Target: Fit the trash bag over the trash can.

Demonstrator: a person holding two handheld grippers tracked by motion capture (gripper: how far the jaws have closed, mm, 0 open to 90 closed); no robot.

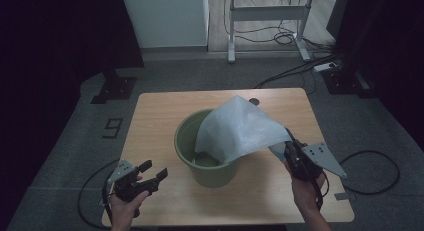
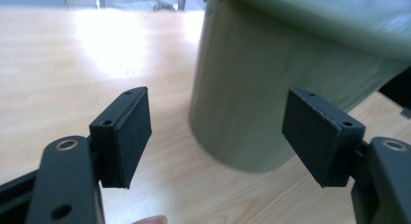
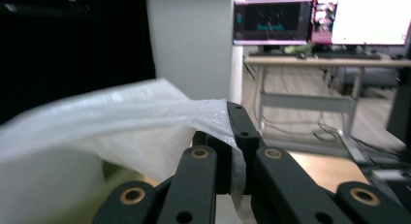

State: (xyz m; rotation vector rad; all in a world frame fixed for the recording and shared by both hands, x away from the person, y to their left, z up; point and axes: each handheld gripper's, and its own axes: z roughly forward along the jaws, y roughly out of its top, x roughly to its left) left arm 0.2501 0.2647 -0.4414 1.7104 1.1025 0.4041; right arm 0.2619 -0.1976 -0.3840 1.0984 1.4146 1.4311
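Observation:
A green plastic bin (image 1: 206, 163) stands in the middle of the wooden table (image 1: 150, 116). A thin white plastic bag (image 1: 240, 128) is draped over its right rim and stretched out to the right. My right gripper (image 1: 290, 150) is shut on the bag's right edge, and the film (image 3: 145, 122) runs off to the left from its jaws. My left gripper (image 1: 150, 172) hovers open near the table's front left corner, with nothing between its pads (image 2: 127, 132). Just beyond them stands the bin's wall (image 2: 271, 83).
A small dark round mark (image 1: 254, 101) sits near the table's far edge. Cables (image 1: 370, 166) trail on the grey floor to the right. A desk frame (image 1: 267, 21) stands behind the table; monitors (image 3: 320, 20) sit on a far desk.

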